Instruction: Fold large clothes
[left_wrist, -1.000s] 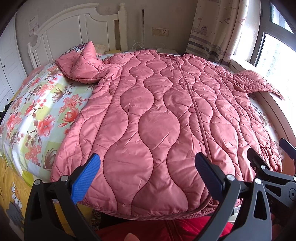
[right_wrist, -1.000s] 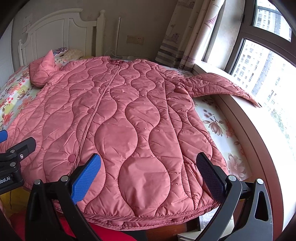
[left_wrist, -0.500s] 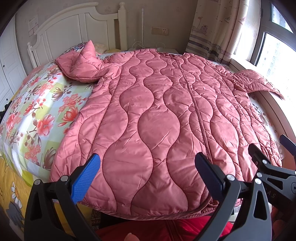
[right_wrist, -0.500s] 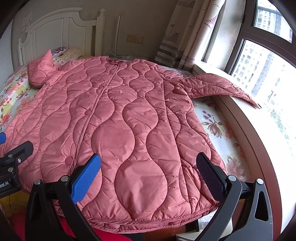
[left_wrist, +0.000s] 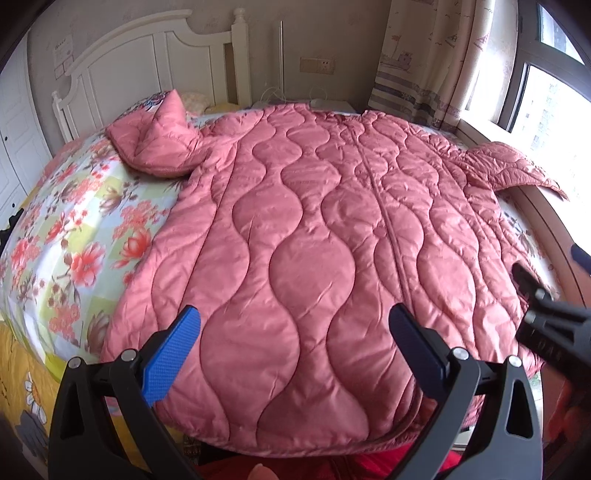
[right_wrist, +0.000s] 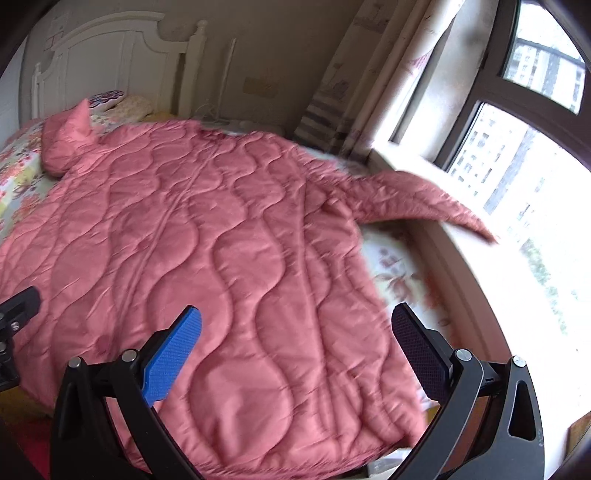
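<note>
Shift: right gripper (right_wrist: 295, 354) has swung toward the window side, its view blurred; left gripper (left_wrist: 293, 347) has barely budged
Coat: pink quilted coat (left_wrist: 314, 236) lies flat on the floral bedspread (left_wrist: 74, 236), long axis running from hem, nearest both claws, up to the headboard (left_wrist: 147, 70)
Sleeve: right sleeve (right_wrist: 413, 199) trails onto the window ledge; right gripper is nearer it
Claws: both spread wide, nothing held

One pink quilted coat (left_wrist: 314, 251) with two sleeves lies on one bed (left_wrist: 74, 251), with one headboard (left_wrist: 147, 66), one curtain (left_wrist: 424, 55) and two tools.
</note>
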